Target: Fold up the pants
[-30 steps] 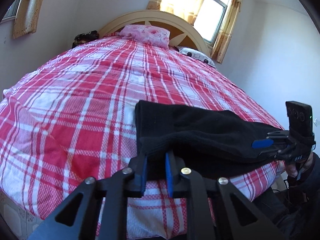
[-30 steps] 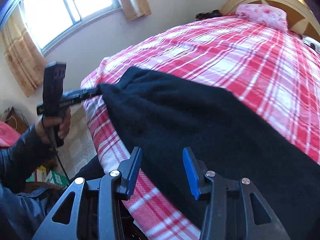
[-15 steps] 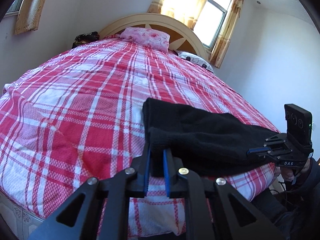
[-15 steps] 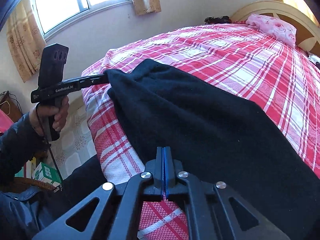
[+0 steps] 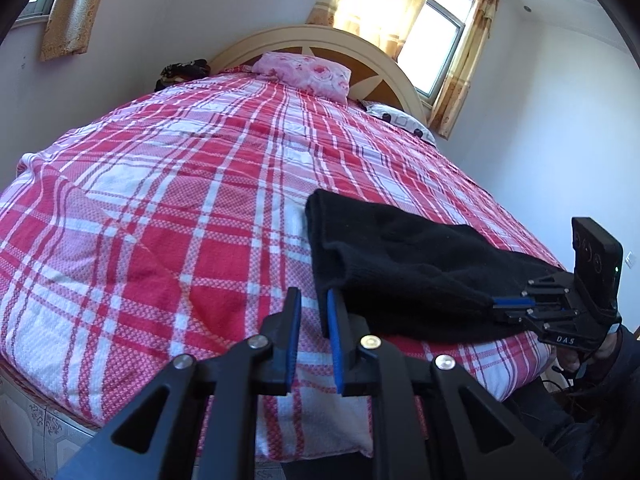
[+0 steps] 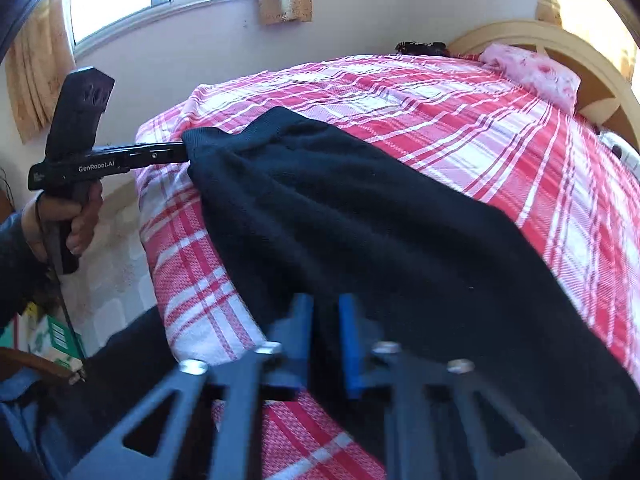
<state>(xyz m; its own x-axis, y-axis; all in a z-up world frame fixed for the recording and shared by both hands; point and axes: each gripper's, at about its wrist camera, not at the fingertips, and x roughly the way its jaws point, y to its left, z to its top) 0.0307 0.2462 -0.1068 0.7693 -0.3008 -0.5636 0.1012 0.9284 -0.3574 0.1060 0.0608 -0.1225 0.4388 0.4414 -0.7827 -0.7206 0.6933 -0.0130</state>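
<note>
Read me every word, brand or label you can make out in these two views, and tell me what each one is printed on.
"GenRobot.AI": white lettering on the side of the left gripper, seen from the right wrist view.
"D A S": small white letters on the body of the right gripper, seen from the left wrist view.
The green and white box on the floor has print too small to read.
No other text is readable.

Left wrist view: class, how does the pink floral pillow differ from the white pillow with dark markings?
1. Pattern: the pink floral pillow is covered in rose prints, while the white pillow with dark markings is plain with scattered dark marks.
2. Place: the pink pillow sits mid-bed in front of the cream arched headboard, and the white one lies at the bed's right edge, below the window.

Both lie at the head of the red plaid bedspread.
</note>
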